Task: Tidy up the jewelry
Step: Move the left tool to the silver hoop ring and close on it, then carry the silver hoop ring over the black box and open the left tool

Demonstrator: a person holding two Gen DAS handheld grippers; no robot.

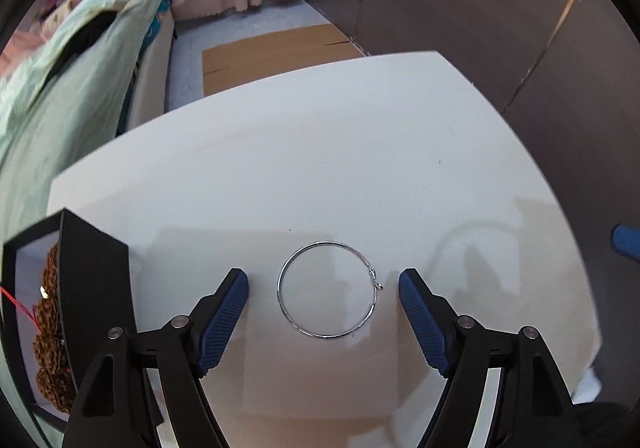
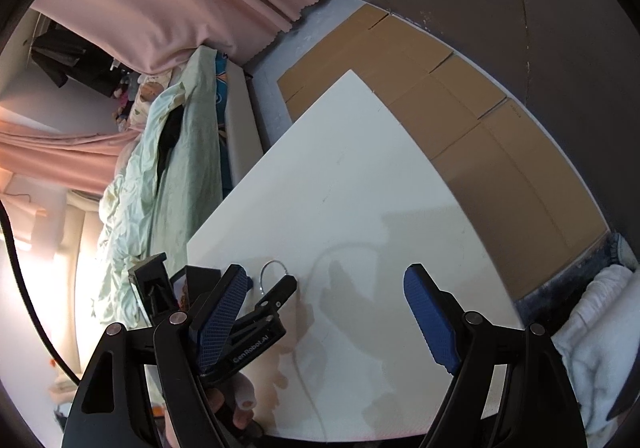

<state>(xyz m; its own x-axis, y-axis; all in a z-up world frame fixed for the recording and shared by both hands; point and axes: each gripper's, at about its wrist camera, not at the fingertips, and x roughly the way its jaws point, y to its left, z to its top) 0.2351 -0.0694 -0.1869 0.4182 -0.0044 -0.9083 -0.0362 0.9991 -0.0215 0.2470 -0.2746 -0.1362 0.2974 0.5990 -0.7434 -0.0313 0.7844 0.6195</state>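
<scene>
A thin silver bangle (image 1: 328,289) with a small clasp lies flat on the white table (image 1: 320,152). My left gripper (image 1: 323,284) is open, its blue-padded jaws either side of the bangle, apart from it. A black jewelry box (image 1: 68,288) stands at the left with a brown beaded bracelet (image 1: 50,336) inside. My right gripper (image 2: 326,284) is open and empty above the table. In the right wrist view part of the bangle (image 2: 272,268) shows beyond the left gripper (image 2: 276,294), with the box (image 2: 188,284) behind.
A bed with a pale green quilt (image 1: 60,96) runs along the table's left side. Flattened cardboard (image 1: 272,52) lies on the floor past the far edge. Dark wall panels (image 1: 500,8) stand at the right. A white cloth (image 2: 600,328) lies by the table's right.
</scene>
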